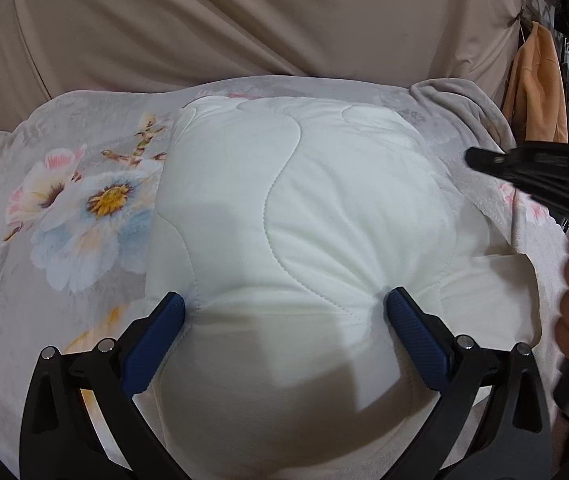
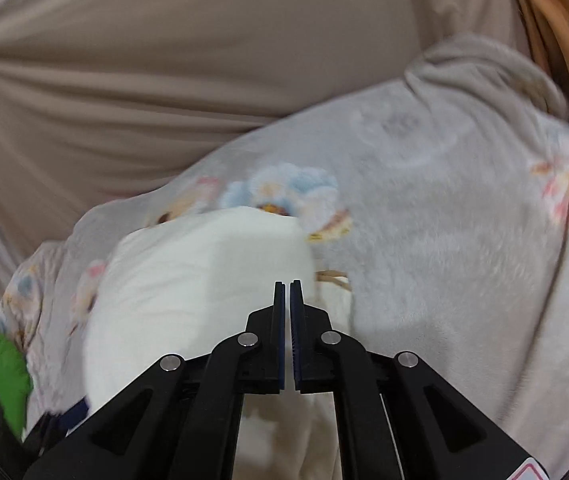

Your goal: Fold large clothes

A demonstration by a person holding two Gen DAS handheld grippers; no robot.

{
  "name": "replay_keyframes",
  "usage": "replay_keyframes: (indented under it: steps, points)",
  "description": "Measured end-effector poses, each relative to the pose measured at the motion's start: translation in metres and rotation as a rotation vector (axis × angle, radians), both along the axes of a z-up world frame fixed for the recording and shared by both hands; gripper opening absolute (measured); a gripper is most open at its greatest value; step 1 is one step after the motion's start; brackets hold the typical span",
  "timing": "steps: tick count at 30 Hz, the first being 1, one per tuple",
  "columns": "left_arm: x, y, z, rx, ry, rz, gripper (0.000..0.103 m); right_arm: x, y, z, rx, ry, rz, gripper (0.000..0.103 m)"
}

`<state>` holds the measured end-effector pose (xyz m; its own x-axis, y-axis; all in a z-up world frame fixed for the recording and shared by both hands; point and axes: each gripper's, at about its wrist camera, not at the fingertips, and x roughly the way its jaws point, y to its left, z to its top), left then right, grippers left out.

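White quilted garment point(image 1: 304, 208) lies folded on the floral blanket point(image 1: 64, 208), below the beige sheet point(image 1: 204, 20). Left gripper point(image 1: 284, 308) — jaws spread wide, pads resting on the garment's near edge, nothing pinched. Right gripper point(image 2: 287, 292) — jaws closed, empty, above the garment's right edge.

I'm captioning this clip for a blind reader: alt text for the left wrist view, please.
The open left gripper straddles a folded white quilted garment lying on a grey floral blanket; the right gripper reaches in from the right edge.
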<state>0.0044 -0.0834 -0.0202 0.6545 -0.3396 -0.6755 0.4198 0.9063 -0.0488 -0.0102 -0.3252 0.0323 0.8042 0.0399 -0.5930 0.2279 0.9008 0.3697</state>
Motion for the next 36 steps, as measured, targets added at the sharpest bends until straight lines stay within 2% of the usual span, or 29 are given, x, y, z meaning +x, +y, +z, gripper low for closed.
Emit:
replay_keyframes:
  steps: [4,8,9,11,14,17,20,21,23,24,25,26,29,30,31,33,36]
  points:
    - [0.000,0.001,0.000,0.000,0.000,-0.001,0.098,-0.031,0.034,0.014,-0.101,0.030,0.087,0.005]
    - [0.000,0.000,0.000,0.002,0.000,0.000,0.098,-0.046,0.047,-0.010,-0.172,0.113,0.095,0.004]
    - [-0.001,-0.001,0.000,0.008,-0.003,-0.002,0.098,-0.046,0.044,-0.020,-0.163,0.136,0.088,0.000]
    - [-0.004,-0.005,-0.002,0.026,-0.015,-0.007,0.098,-0.042,0.037,-0.044,-0.117,0.171,0.085,0.000]
    - [-0.005,-0.009,-0.005,0.052,-0.040,-0.003,0.098,-0.034,0.035,-0.065,-0.099,0.172,0.088,0.000]
    - [-0.004,-0.006,-0.004,0.037,-0.029,0.001,0.098,-0.034,0.036,-0.065,-0.102,0.166,0.083,0.000]
    - [-0.003,0.010,0.008,-0.016,0.024,0.006,0.098,-0.048,0.032,-0.052,-0.058,0.129,0.068,0.000]
    - [-0.003,0.017,0.012,-0.041,0.033,0.013,0.098,-0.056,0.029,-0.044,-0.036,0.104,0.064,0.004]
    - [-0.006,0.032,0.020,-0.065,0.029,0.035,0.098,-0.071,0.027,-0.031,-0.016,0.062,0.052,0.020]
    - [-0.008,0.040,0.024,-0.069,0.022,0.043,0.098,-0.077,0.025,-0.025,-0.017,0.044,0.045,0.044]
    - [-0.009,0.044,0.025,-0.069,0.021,0.050,0.098,-0.081,0.024,-0.021,-0.013,0.032,0.045,0.055]
    - [-0.009,0.048,0.026,-0.071,0.024,0.058,0.098,-0.081,0.024,-0.020,-0.004,0.029,0.060,0.056]
    - [-0.009,0.052,0.024,-0.084,0.050,0.066,0.098,-0.067,0.024,-0.035,0.017,0.082,0.096,0.056]
    - [-0.010,0.051,0.021,-0.084,0.061,0.064,0.098,-0.059,0.024,-0.043,0.025,0.107,0.109,0.049]
    - [-0.011,0.051,0.021,-0.083,0.065,0.062,0.098,-0.055,0.024,-0.048,0.034,0.116,0.116,0.035]
    - [-0.014,0.050,0.022,-0.082,0.062,0.057,0.098,-0.060,0.023,-0.040,0.067,0.061,0.123,0.018]
    - [-0.017,0.047,0.024,-0.079,0.049,0.047,0.098,-0.081,0.020,-0.014,0.064,-0.066,0.109,0.013]
